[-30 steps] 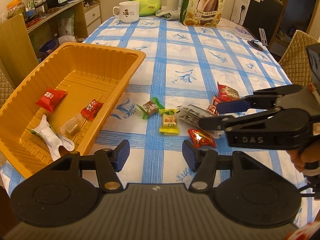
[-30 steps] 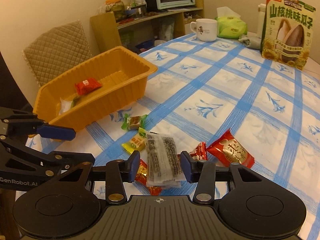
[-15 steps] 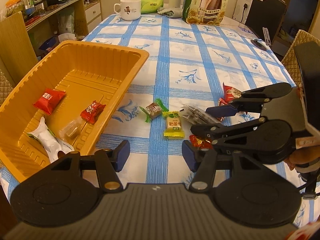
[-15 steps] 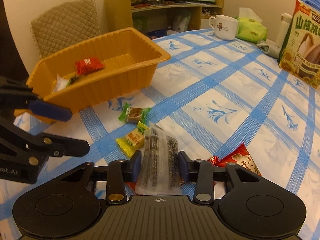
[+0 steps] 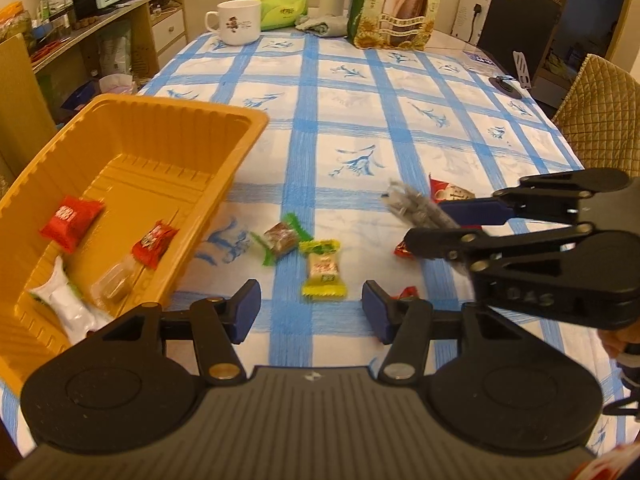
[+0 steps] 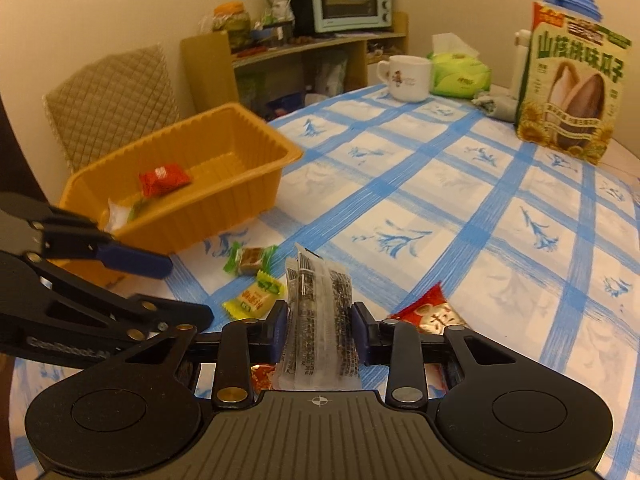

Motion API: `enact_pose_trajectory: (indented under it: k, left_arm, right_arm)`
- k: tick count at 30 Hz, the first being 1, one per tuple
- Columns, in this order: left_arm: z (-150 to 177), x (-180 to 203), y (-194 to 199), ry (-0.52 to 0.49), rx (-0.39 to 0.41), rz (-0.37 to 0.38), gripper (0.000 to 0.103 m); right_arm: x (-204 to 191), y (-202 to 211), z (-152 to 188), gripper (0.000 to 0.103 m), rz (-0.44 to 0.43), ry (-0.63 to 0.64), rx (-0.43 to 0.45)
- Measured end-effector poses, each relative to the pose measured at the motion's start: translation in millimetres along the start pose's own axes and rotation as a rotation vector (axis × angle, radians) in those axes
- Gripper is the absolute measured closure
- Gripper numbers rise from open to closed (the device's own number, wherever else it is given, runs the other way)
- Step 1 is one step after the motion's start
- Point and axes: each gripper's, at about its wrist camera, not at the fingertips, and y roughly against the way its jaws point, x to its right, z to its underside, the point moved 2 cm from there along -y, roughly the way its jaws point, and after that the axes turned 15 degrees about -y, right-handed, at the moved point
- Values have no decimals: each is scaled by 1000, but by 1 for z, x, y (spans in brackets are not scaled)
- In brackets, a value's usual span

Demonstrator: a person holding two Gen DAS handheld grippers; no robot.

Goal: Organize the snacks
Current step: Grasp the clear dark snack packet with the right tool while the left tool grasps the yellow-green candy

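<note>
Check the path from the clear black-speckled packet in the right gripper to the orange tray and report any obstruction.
Nothing visible blocks it. The right gripper holds the clear black-speckled packet above the table; the orange plastic tray sits open-topped to its left. The open left gripper hovers low alongside.

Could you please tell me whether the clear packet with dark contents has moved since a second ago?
Yes. The clear packet lay on the tablecloth before; now the right gripper has closed on it and lifted it, tilted, off the cloth.

Warm yellowish light fills the room. Plain cream wall point(image 6: 120, 8) at 11 o'clock; a wooden shelf unit point(image 6: 280, 60) at 12; a quilted beige chair point(image 6: 112, 100) at 10.
</note>
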Motion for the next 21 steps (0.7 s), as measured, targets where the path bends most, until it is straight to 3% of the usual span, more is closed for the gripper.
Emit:
enact_pose_trajectory:
  k: [7,12,21]
  left_arm:
    - [-11,7,-20,-30,-6,11,63]
    - [-15,6,-34,-38,-19,7,65]
    - [-16,7,-51,-60,-45,6,77]
  right_arm:
    - [18,23,-3,69,34,-106,33]
    - [31,34,2,69,66,-157,40]
    - [43,49,13,69,102,-207,50]
